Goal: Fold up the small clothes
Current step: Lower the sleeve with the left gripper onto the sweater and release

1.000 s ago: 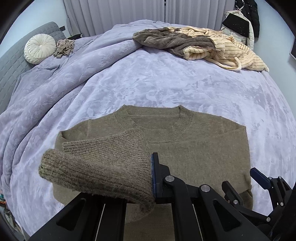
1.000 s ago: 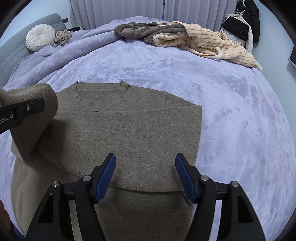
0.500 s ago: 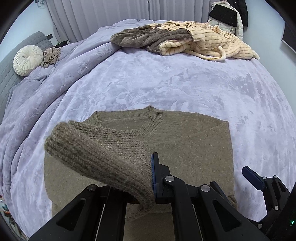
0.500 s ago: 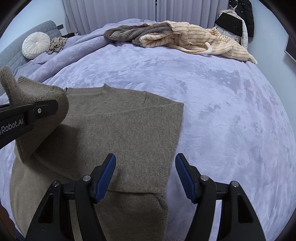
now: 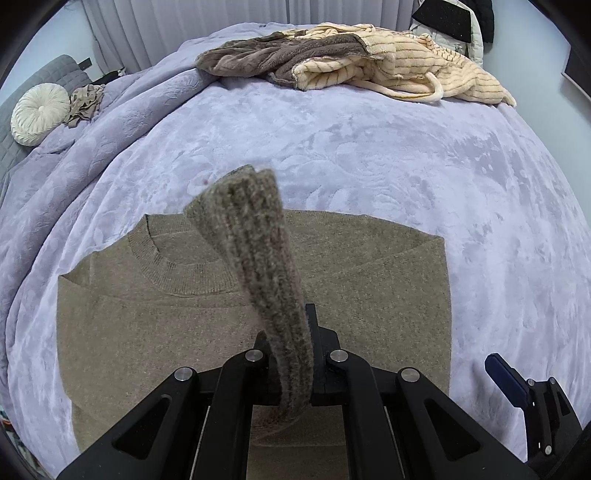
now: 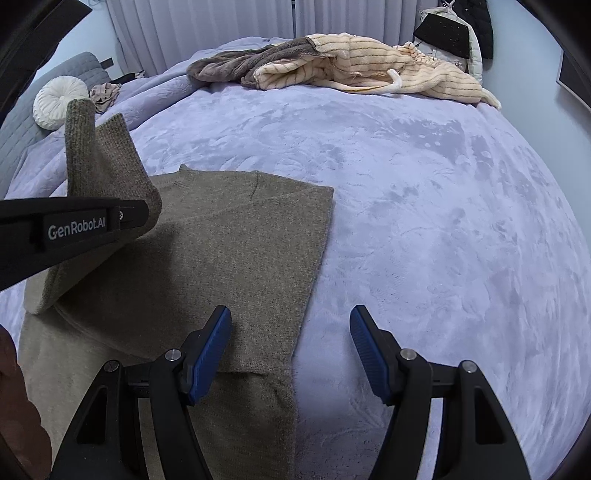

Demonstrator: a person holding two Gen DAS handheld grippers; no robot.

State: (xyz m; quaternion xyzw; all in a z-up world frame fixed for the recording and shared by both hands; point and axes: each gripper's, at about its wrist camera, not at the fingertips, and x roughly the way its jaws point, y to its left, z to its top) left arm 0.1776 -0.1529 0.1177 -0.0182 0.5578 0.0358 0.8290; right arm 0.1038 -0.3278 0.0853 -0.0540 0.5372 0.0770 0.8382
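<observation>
- You are working over a bed with a lilac bedspread; pale curtains hang behind it, and a grey headboard stands at the far left.
- Far left on the bed you have a round white cushion with a small crumpled beige cloth just beside it.
- At the far edge, further right, lies a heap of a brown fleece and a cream striped garment, well apart from your work and not yet folded.
- The olive-brown sweater lies flat in the near middle of the bed, neckline away from you.
- Your left gripper is clamped tight on the ribbed cuff of the sweater's left sleeve, lifted over the body.
- Its right side looks already folded in: the right wrist view shows a straight edge there with a layer lying on top.
- Your right gripper stands wide apart and holds nothing, hovering over the sweater's right edge, one finger above the knit and one above the bedspread.
- By my reading you are midway: the held sleeve has yet to be laid across the chest, then the body folded up, then the far heap.
</observation>
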